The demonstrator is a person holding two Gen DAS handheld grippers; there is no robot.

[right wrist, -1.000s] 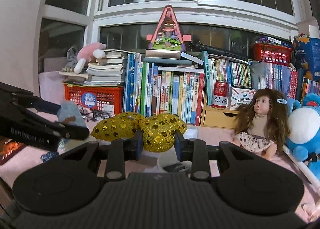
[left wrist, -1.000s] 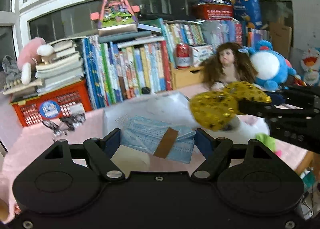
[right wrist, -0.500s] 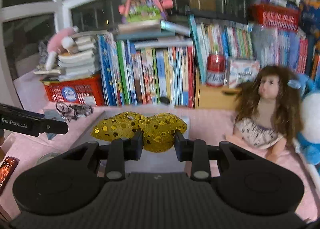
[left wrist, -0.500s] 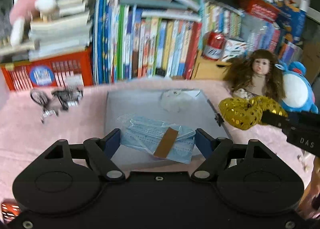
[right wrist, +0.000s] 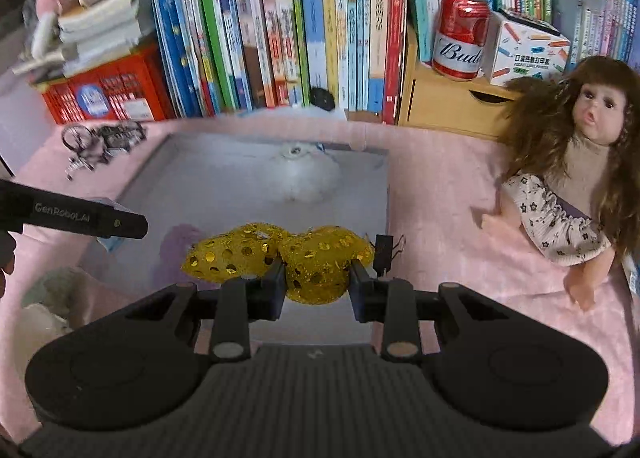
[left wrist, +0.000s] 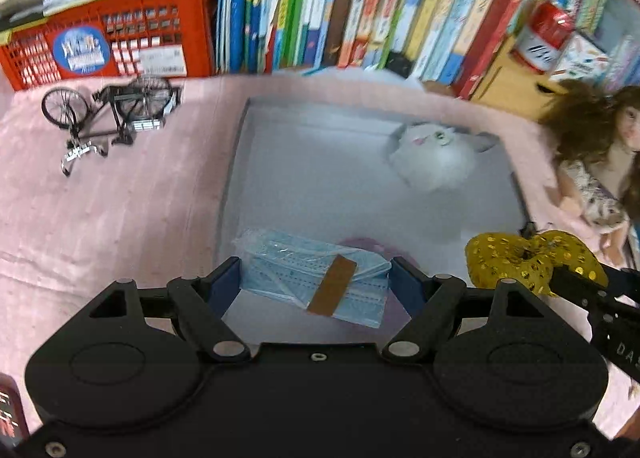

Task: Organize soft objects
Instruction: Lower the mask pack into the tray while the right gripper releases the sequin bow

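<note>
My left gripper (left wrist: 315, 274) is shut on a clear pack of blue face masks (left wrist: 280, 266) with a brown strip, held over the near end of a grey box (left wrist: 320, 185). My right gripper (right wrist: 317, 278) is shut on one lobe of a gold sequined bow (right wrist: 240, 258), above the box's near right corner (right wrist: 224, 185). The bow (left wrist: 516, 258) also shows at the right of the left wrist view. A white plush cat (left wrist: 436, 157) lies at the far end of the box (right wrist: 304, 173). Something purple (right wrist: 180, 246) sits blurred in the box under the bow.
A long-haired doll (right wrist: 572, 161) lies on the pink cloth right of the box. A model bicycle (left wrist: 112, 113) and a red basket (left wrist: 112, 45) are at the left. Upright books (right wrist: 280, 37), a red can (right wrist: 460, 37) and a wooden drawer box (right wrist: 448, 101) line the back.
Both grippers have tipped downward and moved in over the grey box, each keeping its load. The windows and shelf tops have dropped out of view.
</note>
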